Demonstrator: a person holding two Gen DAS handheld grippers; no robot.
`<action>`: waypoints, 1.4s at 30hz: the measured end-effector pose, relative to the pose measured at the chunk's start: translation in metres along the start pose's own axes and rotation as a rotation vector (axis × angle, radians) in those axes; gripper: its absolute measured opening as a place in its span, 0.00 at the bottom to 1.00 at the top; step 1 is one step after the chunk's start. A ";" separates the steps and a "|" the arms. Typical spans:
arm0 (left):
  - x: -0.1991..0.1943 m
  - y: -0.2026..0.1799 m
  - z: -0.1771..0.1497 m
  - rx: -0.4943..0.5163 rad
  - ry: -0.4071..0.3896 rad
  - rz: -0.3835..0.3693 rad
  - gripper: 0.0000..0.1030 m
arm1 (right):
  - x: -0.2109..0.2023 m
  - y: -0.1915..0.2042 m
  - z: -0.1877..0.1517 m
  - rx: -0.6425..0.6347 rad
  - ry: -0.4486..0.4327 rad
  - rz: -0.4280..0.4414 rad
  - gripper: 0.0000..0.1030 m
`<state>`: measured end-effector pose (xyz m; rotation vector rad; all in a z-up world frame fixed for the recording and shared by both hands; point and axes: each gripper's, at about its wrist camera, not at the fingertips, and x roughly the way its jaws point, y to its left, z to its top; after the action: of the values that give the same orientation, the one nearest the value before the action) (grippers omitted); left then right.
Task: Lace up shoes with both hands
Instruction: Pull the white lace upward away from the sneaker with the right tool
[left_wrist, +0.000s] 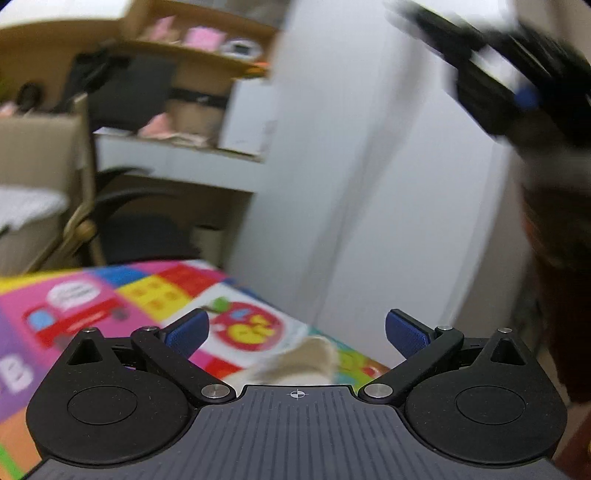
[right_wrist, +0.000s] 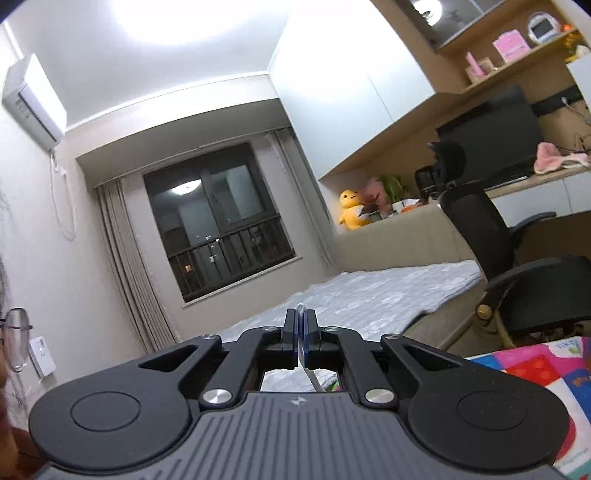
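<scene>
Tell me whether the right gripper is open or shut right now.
Shut. In its own camera the right gripper has its blue pads pressed together, with a thin white lace pinched between them and trailing down underneath.

Black tool (right_wrist: 300, 332), blue pads (left_wrist: 188, 330), poss. glasses (right_wrist: 14, 338).

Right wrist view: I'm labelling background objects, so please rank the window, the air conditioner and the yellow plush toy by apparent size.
1. Window
2. Air conditioner
3. Yellow plush toy
Apparent size only; their distances from the camera differ.
</scene>
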<state>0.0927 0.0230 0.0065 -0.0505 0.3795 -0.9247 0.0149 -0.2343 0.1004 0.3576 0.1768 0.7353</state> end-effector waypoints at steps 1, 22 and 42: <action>0.003 -0.010 -0.002 0.029 0.016 -0.008 1.00 | -0.001 0.004 0.000 -0.009 -0.018 -0.001 0.02; -0.026 -0.058 -0.026 0.161 -0.093 0.186 1.00 | -0.082 0.109 -0.006 -0.262 -0.276 -0.180 0.02; -0.111 0.027 -0.047 -0.109 -0.032 0.466 0.56 | -0.081 -0.007 -0.147 -0.135 0.261 -0.603 0.56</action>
<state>0.0374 0.1324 -0.0095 -0.0733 0.3905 -0.4427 -0.0811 -0.2565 -0.0360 0.0652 0.4559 0.1914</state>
